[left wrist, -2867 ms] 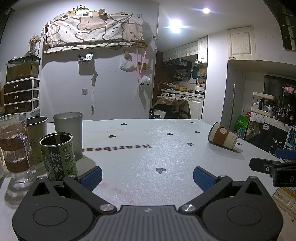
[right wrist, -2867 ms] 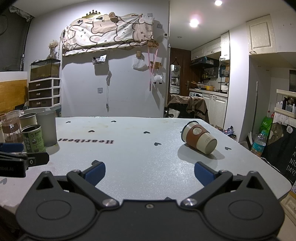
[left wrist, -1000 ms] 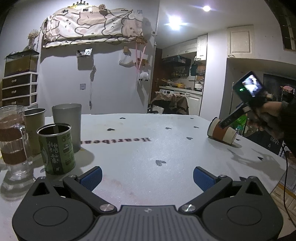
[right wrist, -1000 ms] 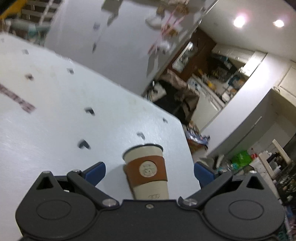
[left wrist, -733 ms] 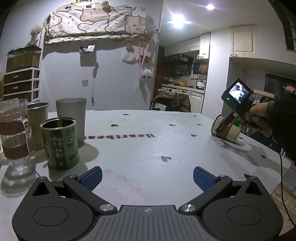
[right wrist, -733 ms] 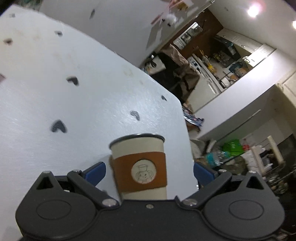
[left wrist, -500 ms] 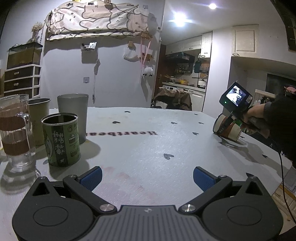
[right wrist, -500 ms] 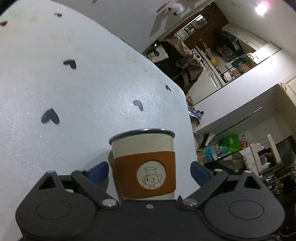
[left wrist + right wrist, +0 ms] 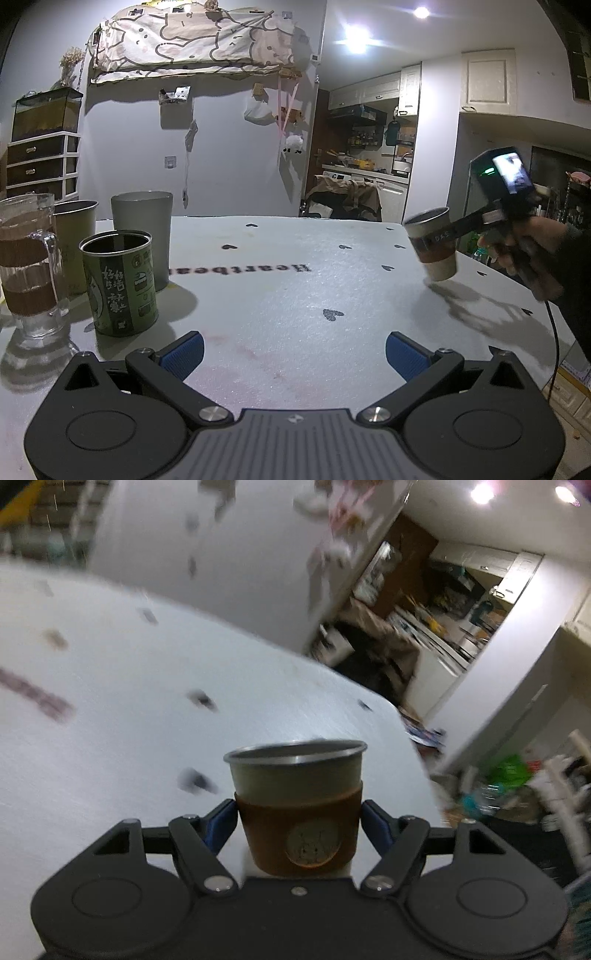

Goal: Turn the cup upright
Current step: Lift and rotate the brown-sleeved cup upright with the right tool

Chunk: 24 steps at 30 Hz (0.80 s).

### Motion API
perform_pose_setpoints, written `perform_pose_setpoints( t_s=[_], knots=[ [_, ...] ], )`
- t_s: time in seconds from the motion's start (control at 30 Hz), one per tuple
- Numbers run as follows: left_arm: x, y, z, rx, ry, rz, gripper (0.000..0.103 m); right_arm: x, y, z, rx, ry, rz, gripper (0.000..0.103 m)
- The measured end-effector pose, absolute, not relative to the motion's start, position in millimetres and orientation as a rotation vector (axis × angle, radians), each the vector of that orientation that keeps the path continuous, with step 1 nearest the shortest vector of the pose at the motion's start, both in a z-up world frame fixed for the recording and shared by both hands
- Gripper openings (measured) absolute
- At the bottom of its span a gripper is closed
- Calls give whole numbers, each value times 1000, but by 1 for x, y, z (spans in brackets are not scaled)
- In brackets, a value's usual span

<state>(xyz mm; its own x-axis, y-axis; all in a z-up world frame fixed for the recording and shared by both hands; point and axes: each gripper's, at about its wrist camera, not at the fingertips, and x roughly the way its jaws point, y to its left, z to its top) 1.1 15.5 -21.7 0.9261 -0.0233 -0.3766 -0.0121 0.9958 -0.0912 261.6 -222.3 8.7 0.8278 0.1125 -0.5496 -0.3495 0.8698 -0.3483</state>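
The cup is cream with a brown sleeve and a metal rim. My right gripper is shut on its sleeve, blue pads on both sides. In the left wrist view the cup is held nearly upright, mouth up, its base at or just above the white table near the right edge, with the right gripper clamped on it. My left gripper is open and empty, low over the table's near side.
At the left stand a green tin, a grey tumbler, a metal cup and a glass mug. The table's right edge drops off close behind the cup.
My right gripper closed on the lying cup, lifted it and turned it mouth up. The left gripper stayed open and barely moved.
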Motion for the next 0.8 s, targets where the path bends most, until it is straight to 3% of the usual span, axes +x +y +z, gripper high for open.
perform_pose_setpoints(
  t_s=[0.23,0.4,0.8],
  knots=[
    [-3,19,-18,-106,365,9,103,164,-208,14,-251,416,491,73],
    [-7,26,-17,-120,362,27,103,122,-197,8,-137,426,625,73],
    [-22,46,-14,-179,329,55,103,118,-197,4,246,967,879,73]
  ],
)
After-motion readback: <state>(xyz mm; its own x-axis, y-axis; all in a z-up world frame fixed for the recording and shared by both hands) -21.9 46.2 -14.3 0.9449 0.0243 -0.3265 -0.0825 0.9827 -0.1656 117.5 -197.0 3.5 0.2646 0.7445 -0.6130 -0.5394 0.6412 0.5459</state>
